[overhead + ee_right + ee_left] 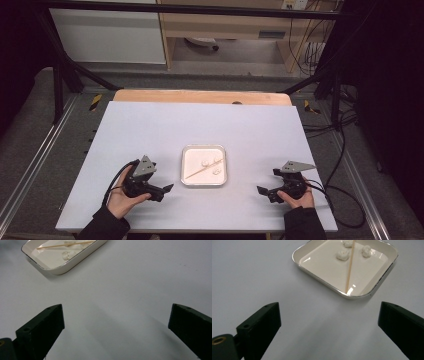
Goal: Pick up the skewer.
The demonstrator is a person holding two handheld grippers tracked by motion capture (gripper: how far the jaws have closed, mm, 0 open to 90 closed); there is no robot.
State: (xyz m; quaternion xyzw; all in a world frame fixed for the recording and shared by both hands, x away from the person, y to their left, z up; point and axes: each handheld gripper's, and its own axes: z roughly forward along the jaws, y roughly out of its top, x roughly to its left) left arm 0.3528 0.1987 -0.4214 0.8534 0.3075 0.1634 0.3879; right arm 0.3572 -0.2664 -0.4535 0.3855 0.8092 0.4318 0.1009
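Skewer [198, 171] lying slantwise inside square white tray [188, 181], thin and wooden, running from about 7 o'clock to 1 o'clock across tray floor in high view. Three small white lumps [205, 162] resting in same tray, clustered toward 1 o'clock end of skewer; one at least lying just beside stick, actual contact impossible to tell. Tray sitting near middle of pale table [150, 125], slightly toward near edge. Left gripper [162, 192] held at tray's 8 o'clock, near but apart from rim, jaws spread wide with nothing between, resting low over table surface. Right gripper [262, 193] held at tray's 4 o'clock, somewhat farther off, jaws likewise spread wide and empty. In left gripper view, tray [372, 290] seen at 12 to 1 o'clock beyond the black jaws, skewer [350, 267] pointing nearly straight down toward near rim, lumps [343, 255] off by far corner. In right gripper view, tray [72, 263] up at 11 o'clock, skewer [65, 245] lying crosswise.
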